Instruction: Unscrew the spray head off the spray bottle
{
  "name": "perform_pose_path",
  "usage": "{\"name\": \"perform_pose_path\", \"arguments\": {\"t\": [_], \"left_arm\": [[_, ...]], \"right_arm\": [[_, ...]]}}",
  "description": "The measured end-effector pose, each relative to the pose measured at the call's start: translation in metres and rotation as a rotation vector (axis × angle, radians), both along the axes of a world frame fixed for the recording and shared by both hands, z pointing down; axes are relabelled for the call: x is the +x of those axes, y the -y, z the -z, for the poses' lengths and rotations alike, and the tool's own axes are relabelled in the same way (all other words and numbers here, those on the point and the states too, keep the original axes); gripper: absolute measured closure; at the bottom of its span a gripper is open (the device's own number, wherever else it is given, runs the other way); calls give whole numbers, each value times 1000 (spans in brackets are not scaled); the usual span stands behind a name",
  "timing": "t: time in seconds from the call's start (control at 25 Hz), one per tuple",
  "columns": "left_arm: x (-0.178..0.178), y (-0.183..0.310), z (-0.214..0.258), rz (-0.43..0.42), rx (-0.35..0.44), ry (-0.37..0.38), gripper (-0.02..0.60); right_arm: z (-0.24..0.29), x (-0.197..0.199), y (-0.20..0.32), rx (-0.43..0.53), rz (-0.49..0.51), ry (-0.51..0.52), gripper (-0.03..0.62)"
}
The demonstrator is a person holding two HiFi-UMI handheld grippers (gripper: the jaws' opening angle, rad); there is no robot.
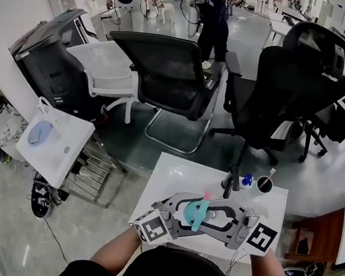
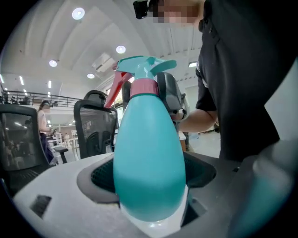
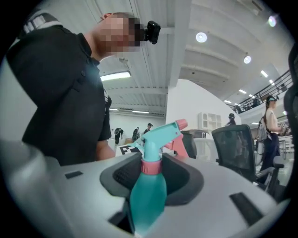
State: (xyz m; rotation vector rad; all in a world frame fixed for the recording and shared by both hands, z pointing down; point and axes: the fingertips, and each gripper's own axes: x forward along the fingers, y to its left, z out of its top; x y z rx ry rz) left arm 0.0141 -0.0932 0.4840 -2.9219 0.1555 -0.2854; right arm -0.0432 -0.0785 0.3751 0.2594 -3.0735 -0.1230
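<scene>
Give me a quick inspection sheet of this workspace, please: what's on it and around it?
Surface: white table.
Job's things: teal spray bottle held over it, spray head and pink collar still on.
Clutter: small blue-topped item and dark cup at far edge.
Grippers: left gripper clamps the bottle's body with its fingers; right gripper is closed on the collar.
Cables: thin cable on the floor, left.
Surroundings: black office chairs, people standing beyond.
</scene>
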Motion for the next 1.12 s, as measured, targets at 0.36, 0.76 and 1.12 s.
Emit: {"name": "perform_pose_path", "arguments": {"t": [0.36, 0.76, 1.12], "left_arm": [[3, 14, 10, 66, -18, -29, 161], [-25, 78, -9, 539, -76, 36, 161], [-20, 79, -16, 621, -60, 60, 161]], "right_arm": [[2, 4, 15, 9, -83, 82, 448], [-7, 5, 52, 47, -498, 60, 390], [-11, 10, 68, -6, -649, 105, 430]]}}
